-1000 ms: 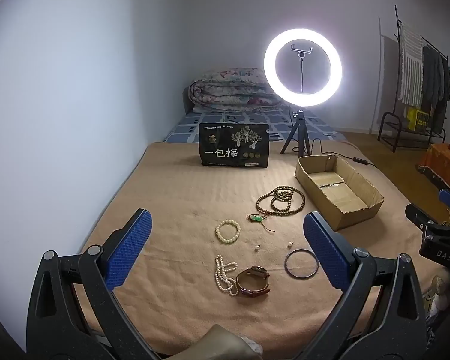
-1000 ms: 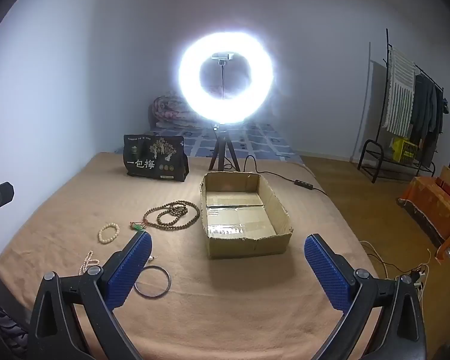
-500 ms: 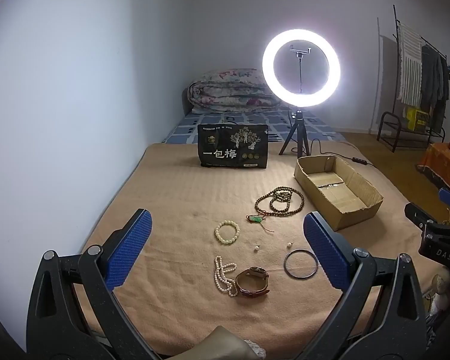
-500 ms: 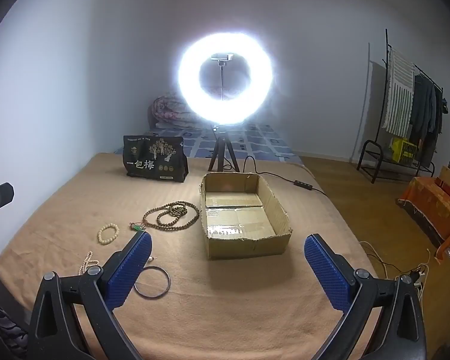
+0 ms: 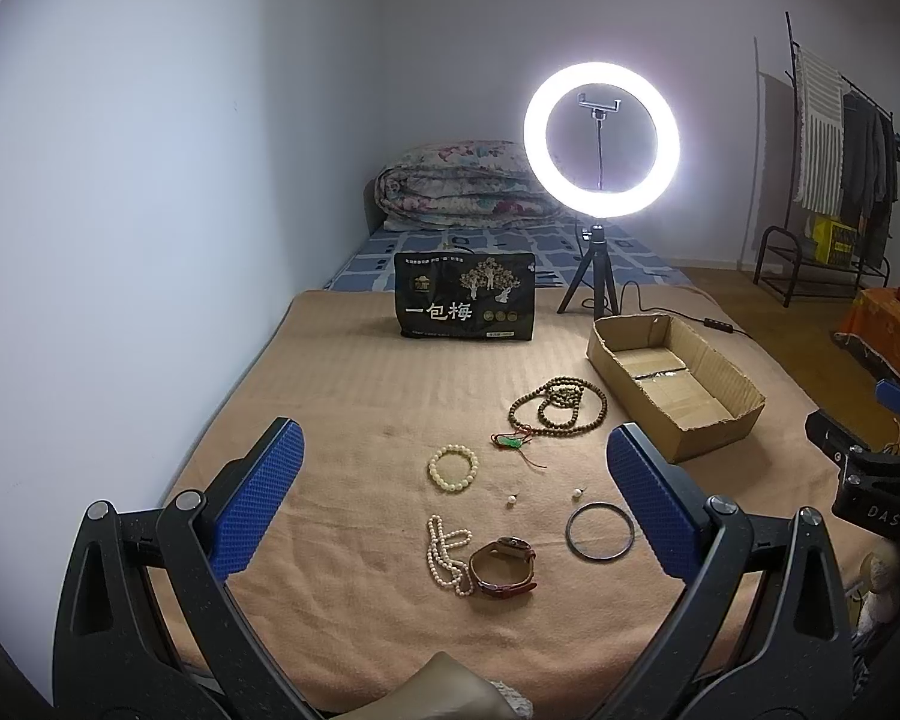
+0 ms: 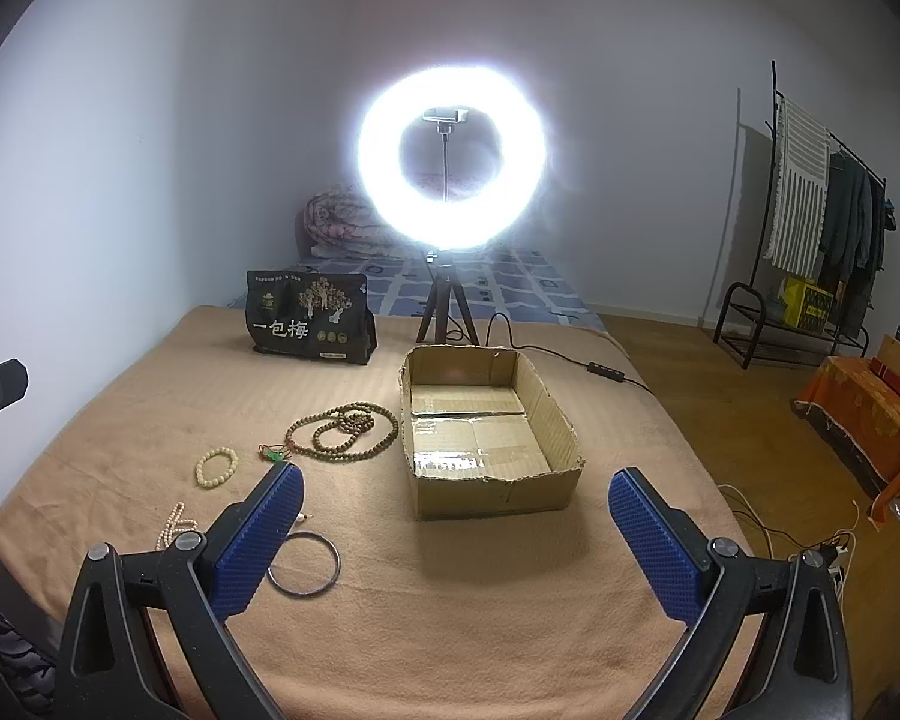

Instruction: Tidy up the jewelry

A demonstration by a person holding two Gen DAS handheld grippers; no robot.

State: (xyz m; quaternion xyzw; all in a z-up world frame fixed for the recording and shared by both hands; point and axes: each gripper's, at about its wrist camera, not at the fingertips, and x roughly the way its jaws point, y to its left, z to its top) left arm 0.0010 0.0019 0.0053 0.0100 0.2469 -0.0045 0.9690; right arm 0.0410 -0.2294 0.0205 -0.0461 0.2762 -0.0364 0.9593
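Jewelry lies on a tan blanket point(image 5: 342, 396): a long brown bead necklace point(image 5: 561, 407), a green pendant on red cord point(image 5: 513, 441), a cream bead bracelet point(image 5: 453, 468), a pearl strand point(image 5: 447, 555), a brown watch point(image 5: 504, 564), a dark bangle point(image 5: 600, 531) and two loose pearls point(image 5: 512, 500). An open cardboard box point(image 5: 675, 384) stands to their right. My left gripper point(image 5: 450, 492) is open and empty above the near jewelry. My right gripper point(image 6: 450, 516) is open and empty in front of the box point(image 6: 489, 429), the bangle point(image 6: 304, 563) beside its left finger.
A black snack bag point(image 5: 465, 303) stands upright at the back. A lit ring light on a tripod point(image 5: 600, 141) stands behind the box, its cable trailing right. A folded quilt point(image 5: 462, 186) lies beyond. A clothes rack point(image 6: 822, 210) and orange-covered furniture point(image 6: 864, 414) stand right, off the bed.
Both views have barely shifted; the left gripper drifted very slightly. Nothing on the blanket moved and both grippers stay open.
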